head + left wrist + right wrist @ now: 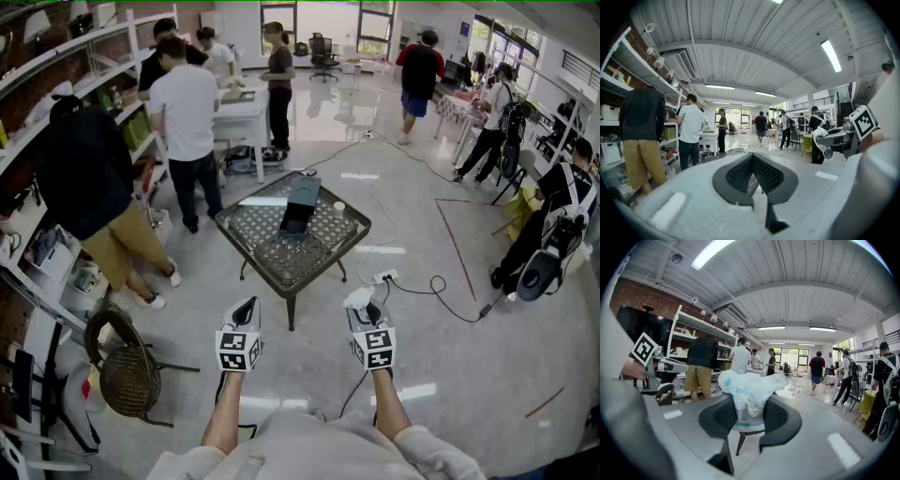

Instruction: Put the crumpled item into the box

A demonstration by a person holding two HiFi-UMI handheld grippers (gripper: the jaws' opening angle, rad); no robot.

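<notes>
A crumpled white plastic wrapper with blue print (pixel 746 391) is pinched between the pads of my right gripper (pixel 749 405). In the head view that gripper (pixel 361 304) hovers over the floor, short of the table, with the white wrapper (pixel 356 298) at its tip. My left gripper (pixel 247 306) hangs level beside it, to the left. Its jaws (pixel 753 157) meet at the tips with nothing between them. The black box (pixel 300 204) stands on the wire-mesh table (pixel 253 267) ahead of both grippers.
A small white object (pixel 338 208) stands on the table right of the box. A wicker chair (pixel 127 375) is at my lower left. A power strip (pixel 384 277) and cables lie right of the table. Several people stand by the shelves at left and farther back.
</notes>
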